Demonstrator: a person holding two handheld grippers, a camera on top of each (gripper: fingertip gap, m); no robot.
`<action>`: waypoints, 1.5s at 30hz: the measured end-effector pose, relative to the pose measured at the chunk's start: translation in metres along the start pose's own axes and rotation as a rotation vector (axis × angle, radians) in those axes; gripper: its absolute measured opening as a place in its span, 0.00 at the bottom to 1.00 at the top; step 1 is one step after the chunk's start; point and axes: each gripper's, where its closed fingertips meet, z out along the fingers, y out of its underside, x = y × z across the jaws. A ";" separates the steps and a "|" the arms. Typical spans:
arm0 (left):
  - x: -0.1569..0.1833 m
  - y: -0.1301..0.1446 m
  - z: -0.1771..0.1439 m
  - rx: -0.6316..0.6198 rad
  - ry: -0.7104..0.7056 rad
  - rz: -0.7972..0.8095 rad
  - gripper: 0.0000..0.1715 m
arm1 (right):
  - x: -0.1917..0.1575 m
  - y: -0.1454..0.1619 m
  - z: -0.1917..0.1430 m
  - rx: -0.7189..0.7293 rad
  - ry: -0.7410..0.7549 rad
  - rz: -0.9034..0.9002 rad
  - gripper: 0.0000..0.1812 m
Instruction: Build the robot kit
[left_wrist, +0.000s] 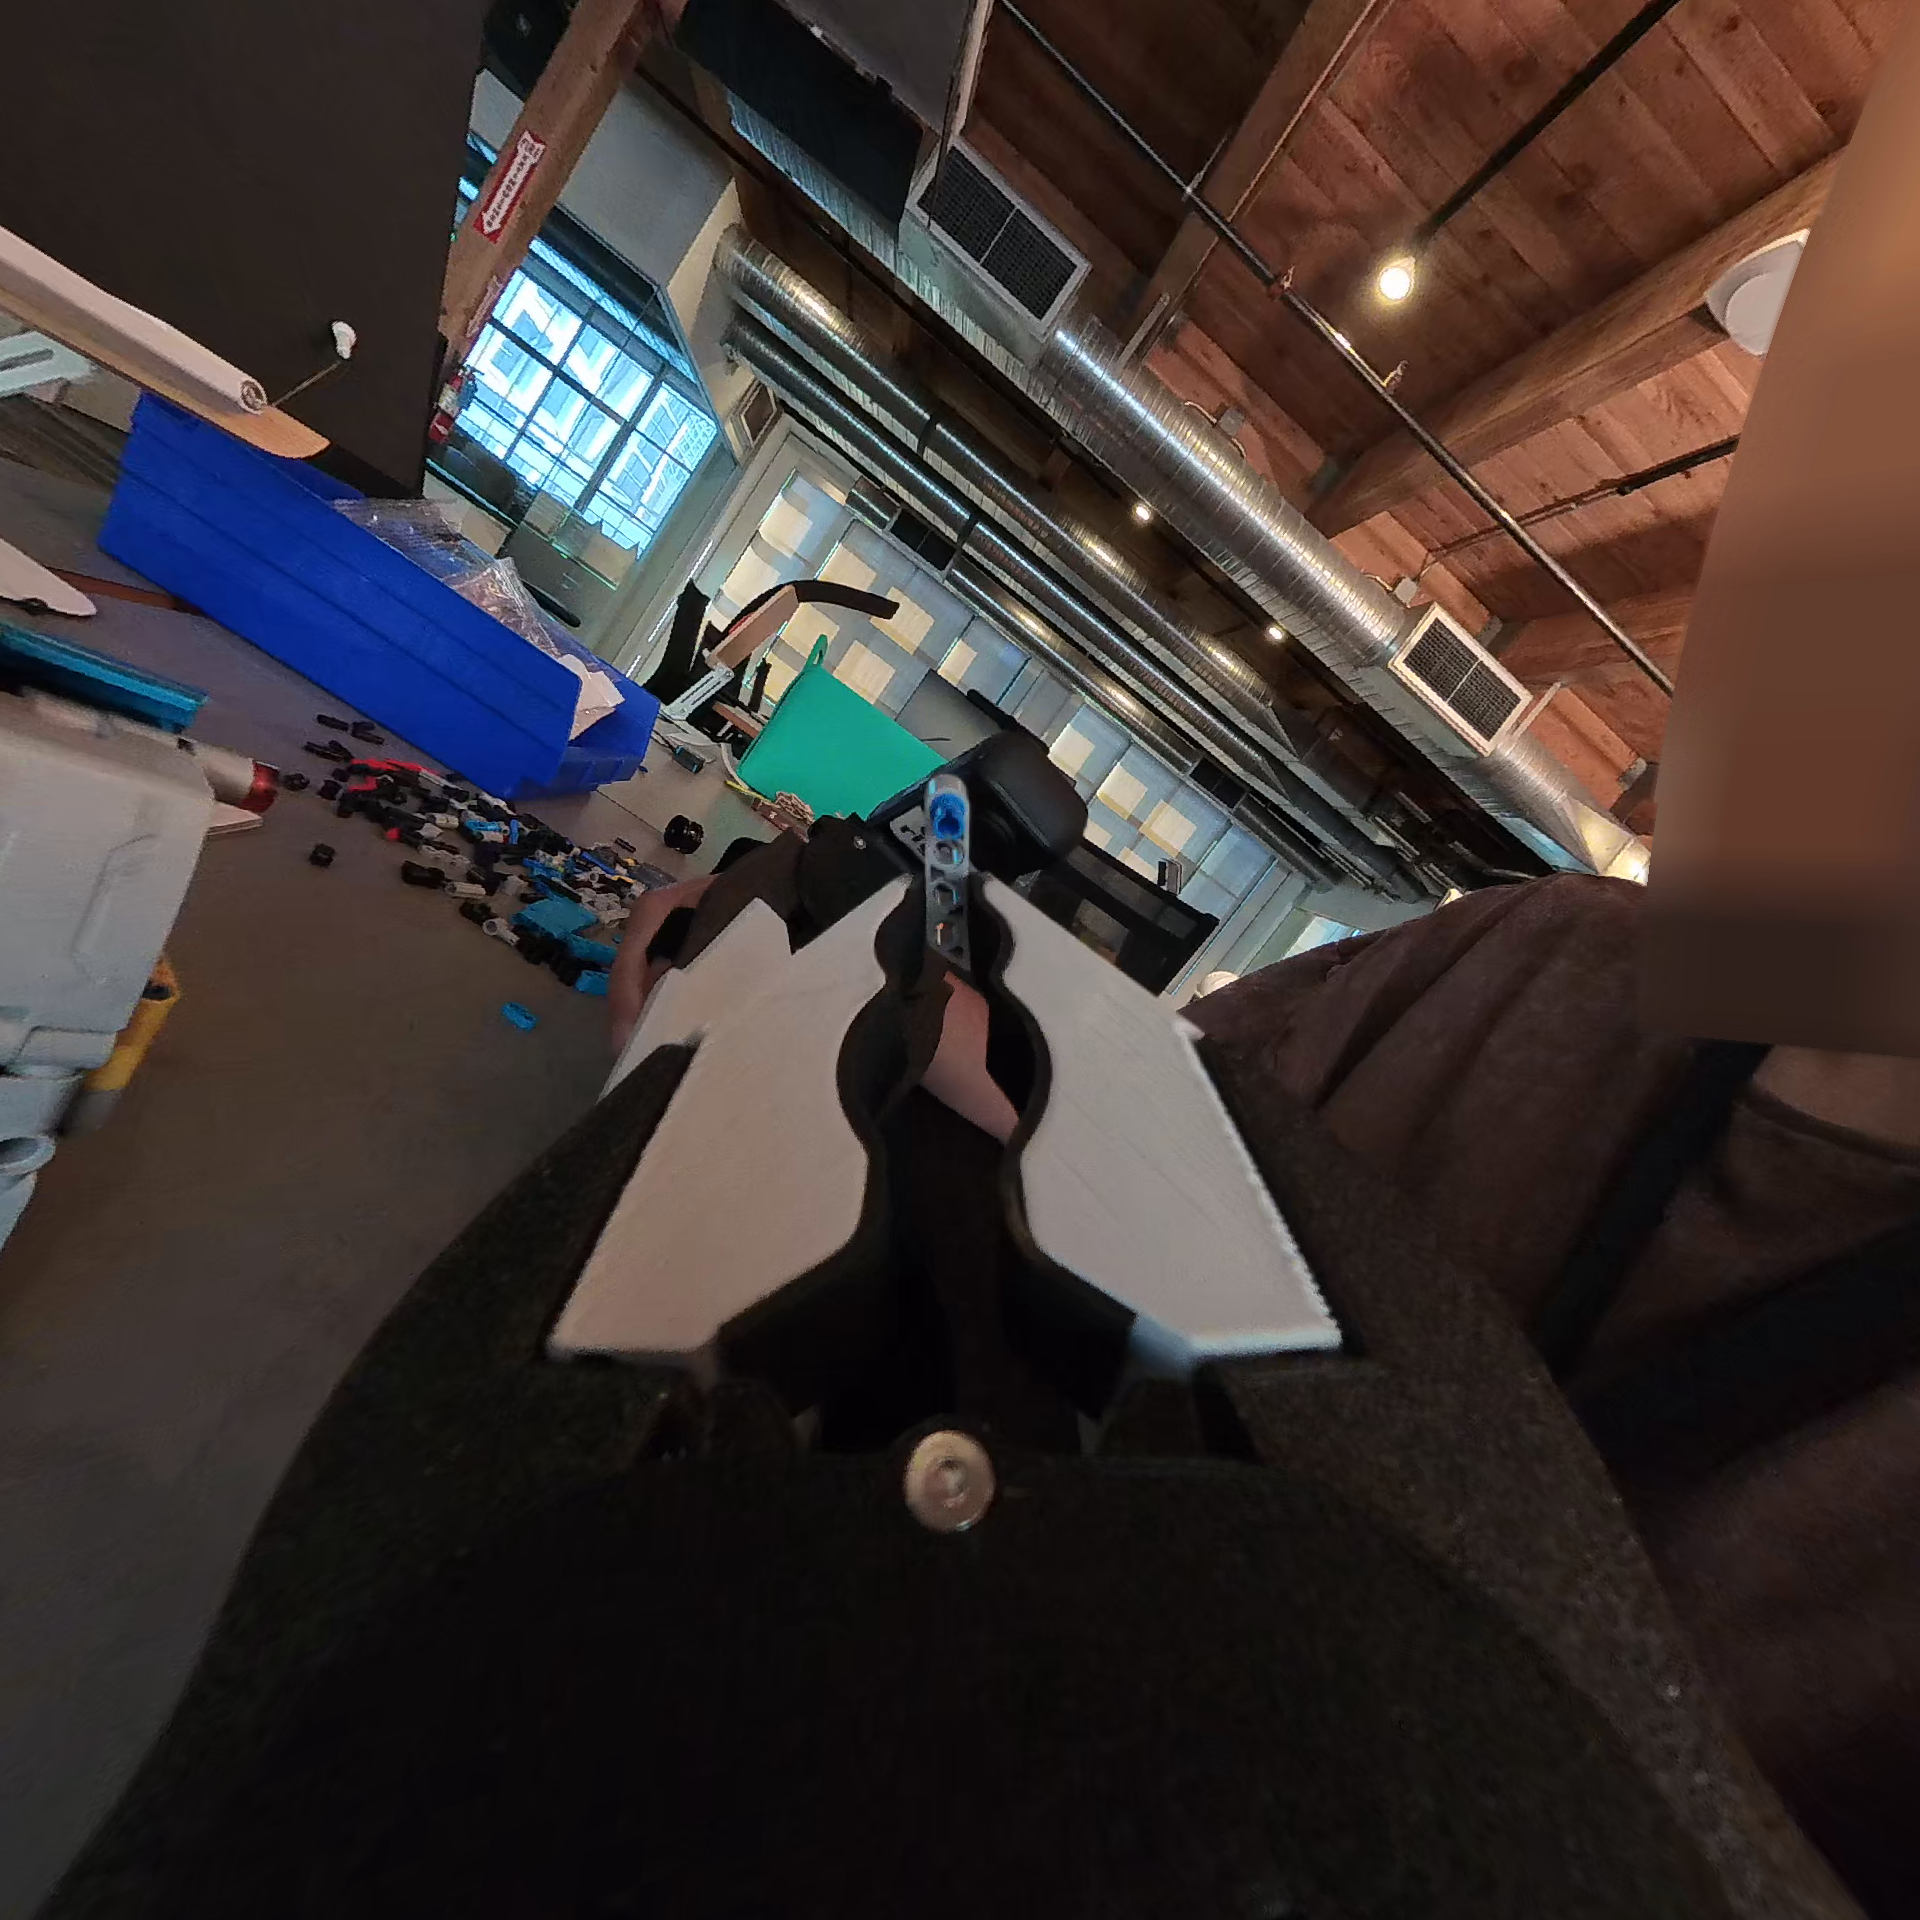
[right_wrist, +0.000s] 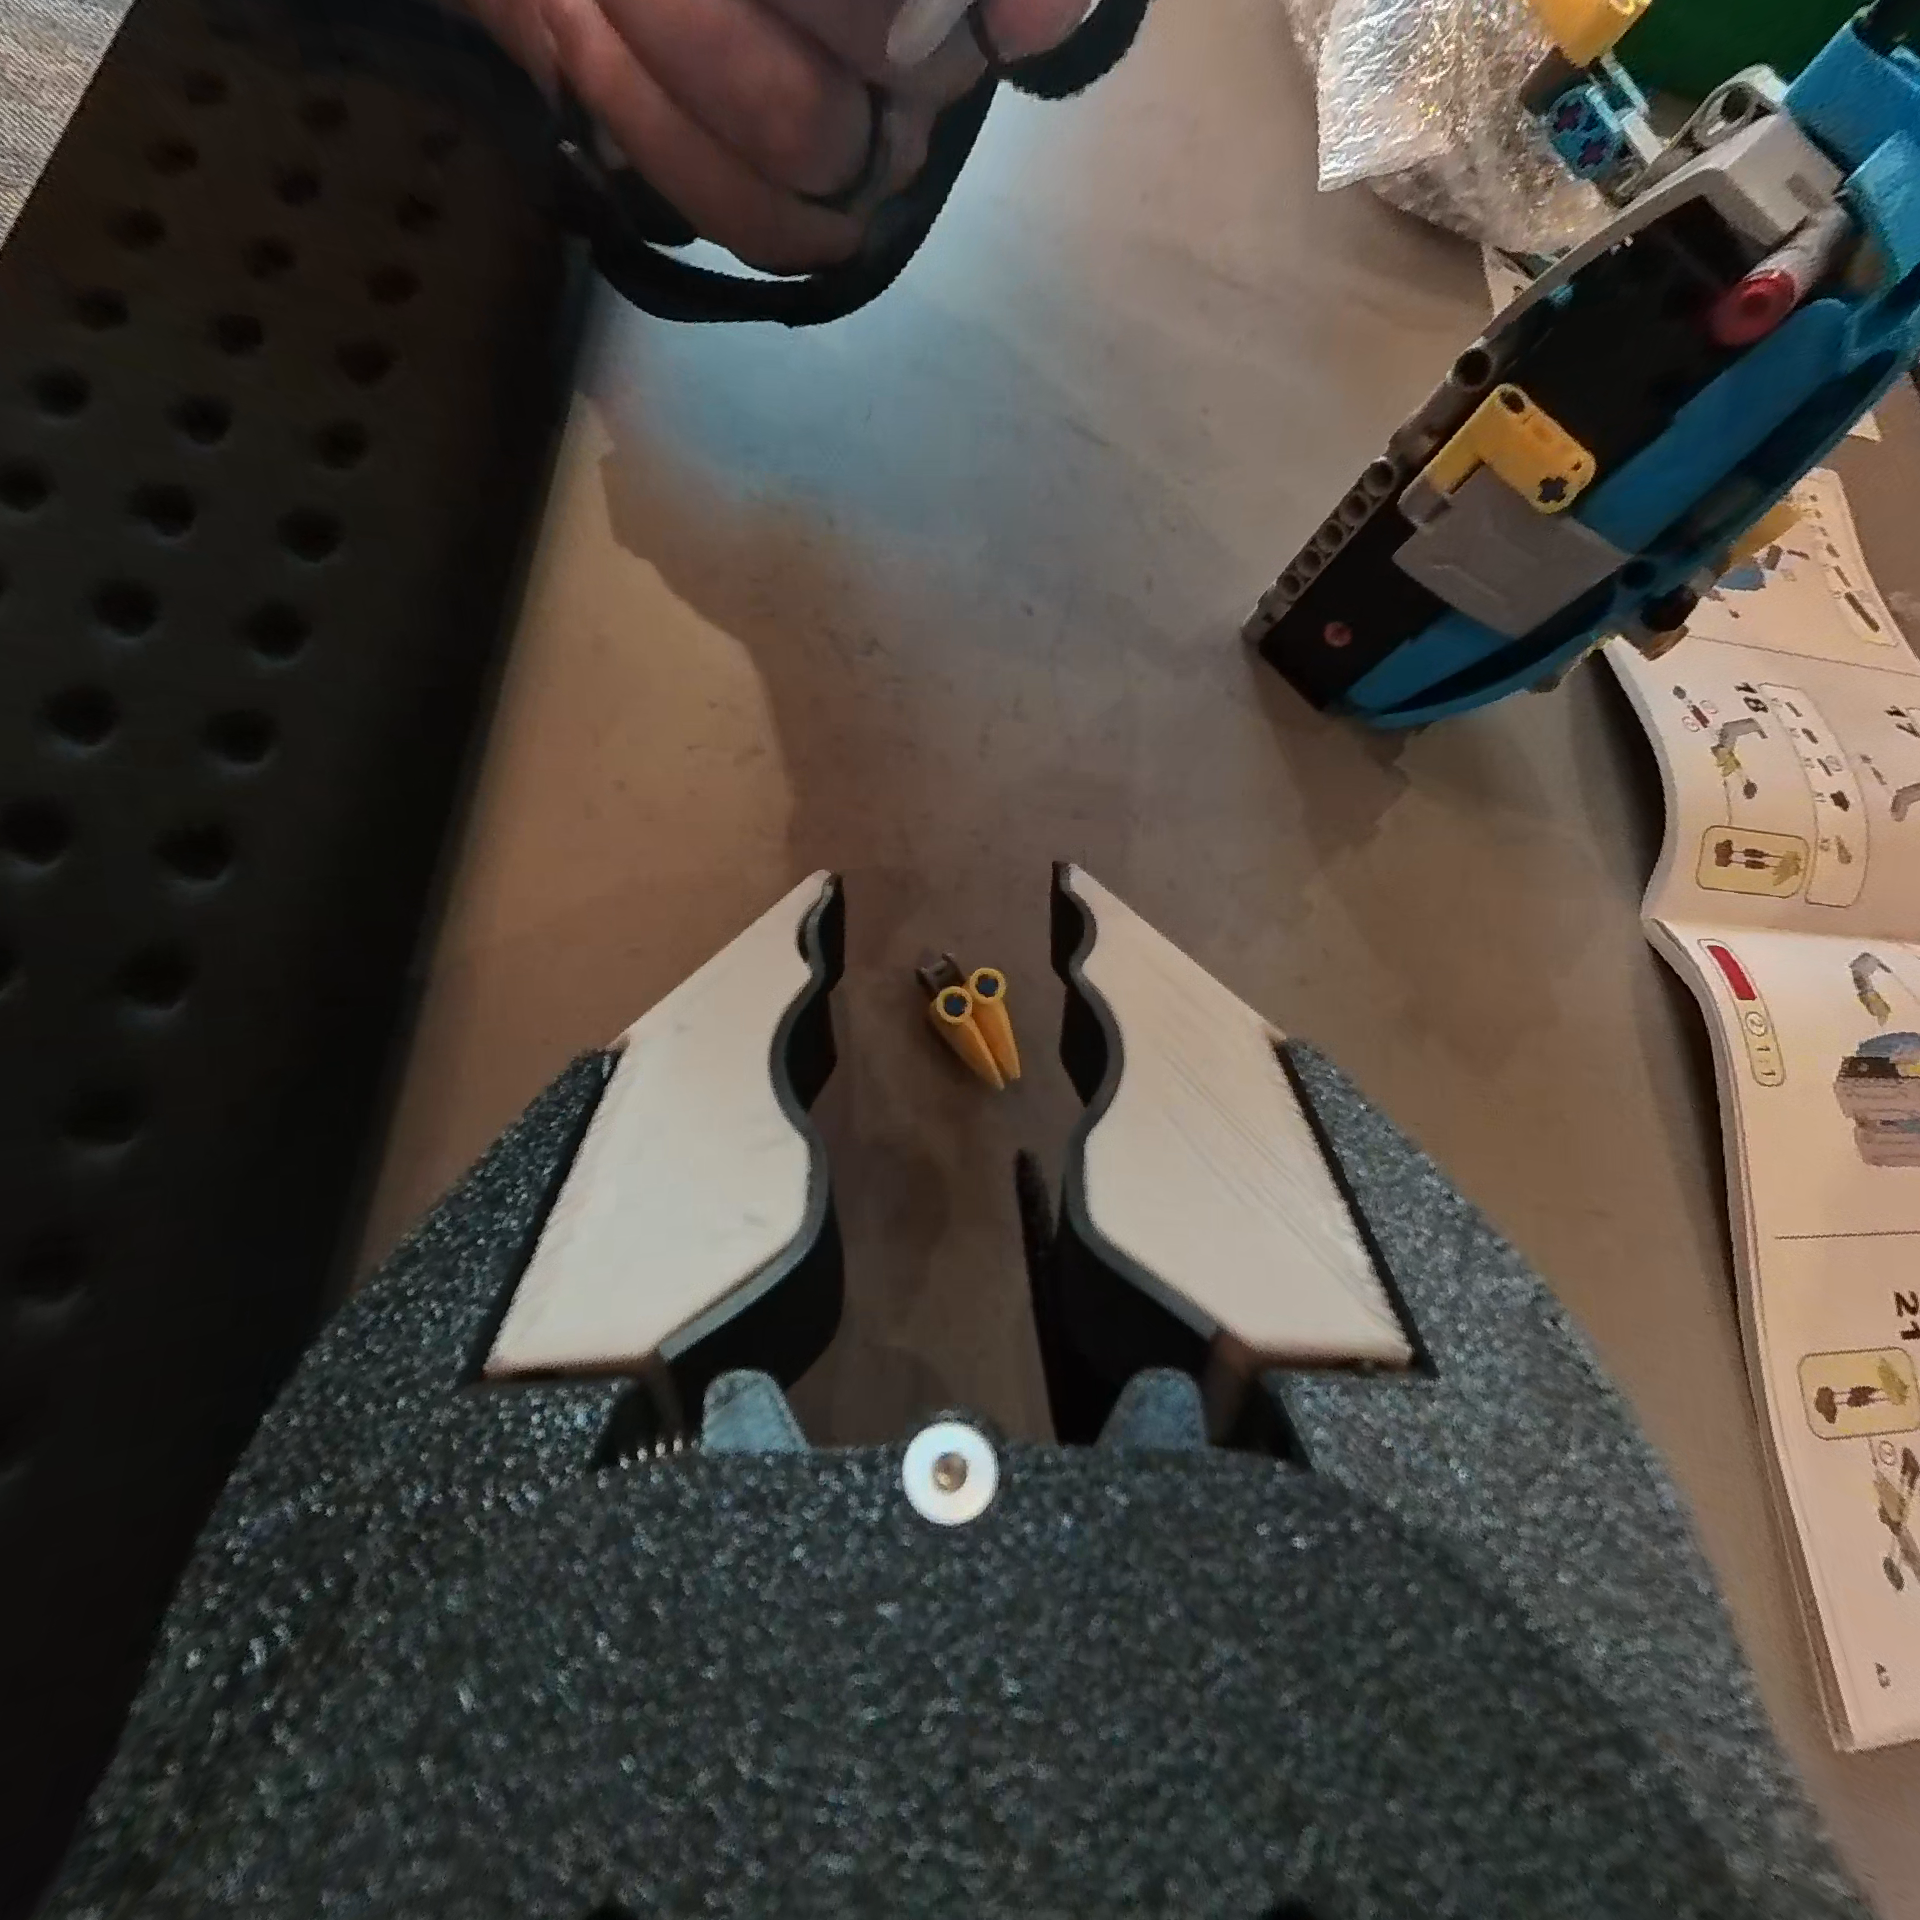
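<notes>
Your right gripper (right_wrist: 945, 883): jaws apart, hovering above grey table (right_wrist: 1039, 520), small yellow piece (right_wrist: 977, 1023) lying between fingertips, untouched. Partly built blue model (right_wrist: 1621, 457) and open instruction booklet (right_wrist: 1787, 1091) off to right. Your left gripper (left_wrist: 940, 904): jaws clamped on 1 thin grey holed beam (left_wrist: 945, 883), blue pin (left_wrist: 943, 816) at its top.

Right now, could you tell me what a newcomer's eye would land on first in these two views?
In the left wrist view, the left gripper has its jaws shut on a grey holed beam with a blue pin, raised before a scatter of small parts and a blue bin. In the right wrist view, the right gripper, jaws open, hangs over a small yellow piece; a blue and black model stands at upper right.
</notes>
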 end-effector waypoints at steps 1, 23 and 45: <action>0.000 0.001 0.000 -0.005 -0.004 0.004 0.04 | 0.000 0.000 0.000 -0.001 0.002 0.001 0.22; -0.002 0.006 0.003 -0.033 -0.022 0.026 0.04 | -0.001 0.008 0.005 -0.042 -0.007 0.007 0.23; -0.039 0.043 0.008 -0.247 -0.259 0.141 0.04 | 0.002 0.032 -0.001 -0.092 -0.080 0.060 0.16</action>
